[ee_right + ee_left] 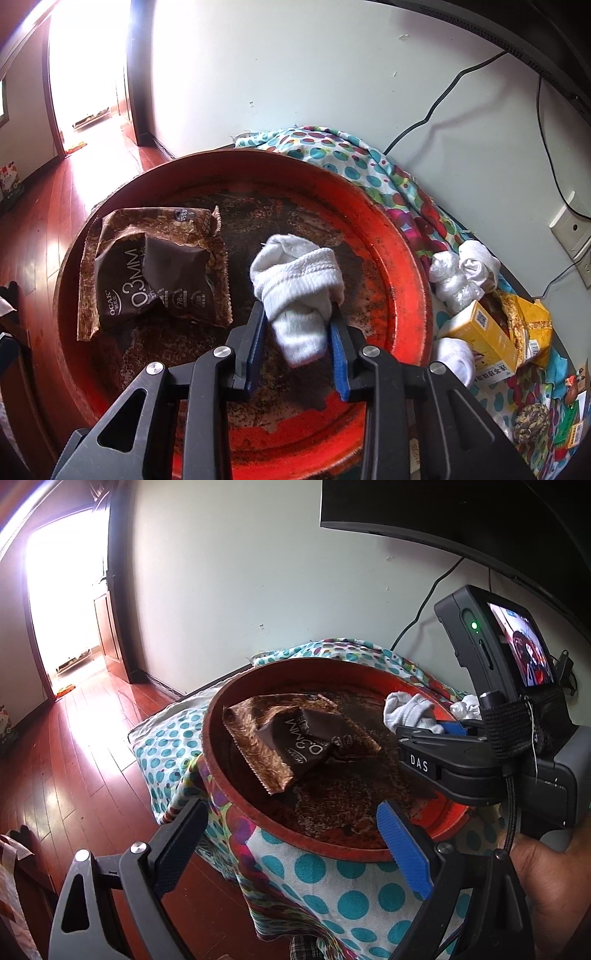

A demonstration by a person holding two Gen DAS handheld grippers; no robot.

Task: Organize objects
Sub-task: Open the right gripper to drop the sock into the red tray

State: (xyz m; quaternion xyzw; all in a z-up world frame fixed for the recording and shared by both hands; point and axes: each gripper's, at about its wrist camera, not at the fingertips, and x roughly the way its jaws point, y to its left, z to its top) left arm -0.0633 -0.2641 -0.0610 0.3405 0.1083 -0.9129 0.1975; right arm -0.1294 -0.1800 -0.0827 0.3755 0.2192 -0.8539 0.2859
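Observation:
A round red tray with a worn dark bottom sits on a polka-dot cloth. A brown snack packet lies in its left half. My right gripper reaches over the tray's right half, shut on a rolled white sock. Its blue pads touch the sock on both sides, low over the tray's bottom. My left gripper hangs wide open at the tray's near rim with nothing between its fingers.
The polka-dot cloth covers a small table by the wall. Right of the tray lie more white socks, a crumpled plastic bag, yellow boxes and small items. Cables and a wall socket are behind. The wooden floor drops away to the left.

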